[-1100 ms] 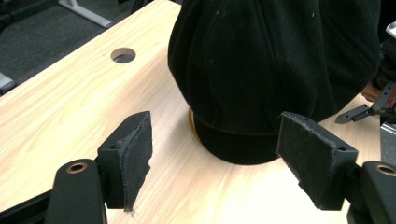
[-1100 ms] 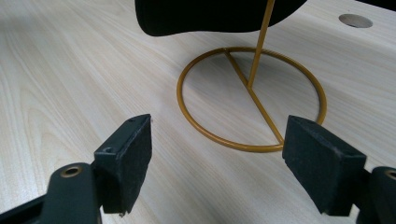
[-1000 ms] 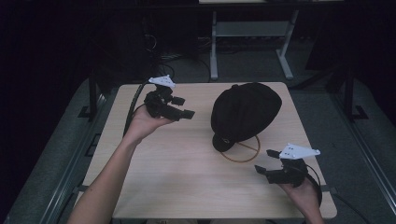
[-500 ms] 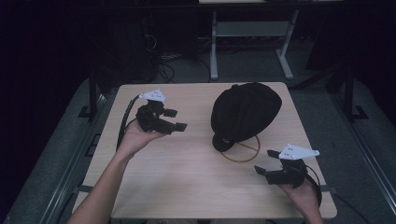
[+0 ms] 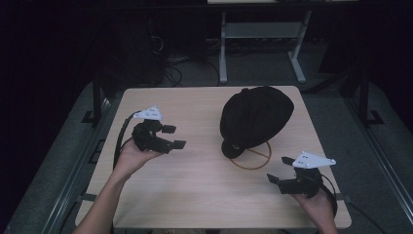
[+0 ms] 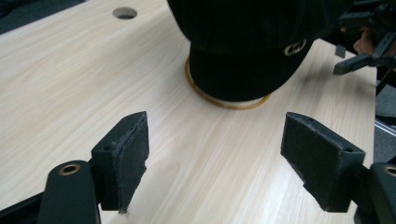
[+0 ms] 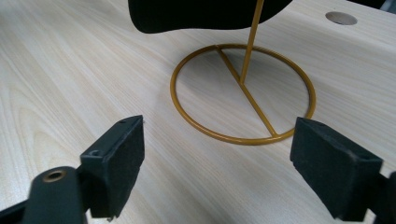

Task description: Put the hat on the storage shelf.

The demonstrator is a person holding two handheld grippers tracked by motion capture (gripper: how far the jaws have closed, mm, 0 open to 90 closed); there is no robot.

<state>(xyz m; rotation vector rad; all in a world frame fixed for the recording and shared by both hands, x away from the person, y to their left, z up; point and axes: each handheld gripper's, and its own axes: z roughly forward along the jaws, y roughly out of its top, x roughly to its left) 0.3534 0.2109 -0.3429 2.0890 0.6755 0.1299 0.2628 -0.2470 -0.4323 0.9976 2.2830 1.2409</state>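
We are getting ready to lift the black cap (image 5: 255, 117) off its gold wire stand (image 5: 251, 158), which is sitting on the right half of the wooden table (image 5: 195, 195), the cap's brim pointing toward us and hanging low over the stand's ring. We are holding the left gripper (image 5: 173, 137) above the table's left half, well apart from the cap, with its jaws spread wide and nothing between them; in the left gripper view they are framing the brim and its small gold emblem (image 6: 294, 47). We are holding the right gripper (image 5: 275, 179) near the front right corner, just short of the ring, its jaws likewise released and empty, and in the right gripper view they are looking straight at the ring and the thin upright rod (image 7: 251, 42) under the cap. To do this step well, we are judging that one gripper should be pinning the ring flat to the table, since so light a stand could tip or slide, while the other is closing on the brim's edge, where the fabric looks stiffest, and lifting straight up along the rod rather than dragging sideways.
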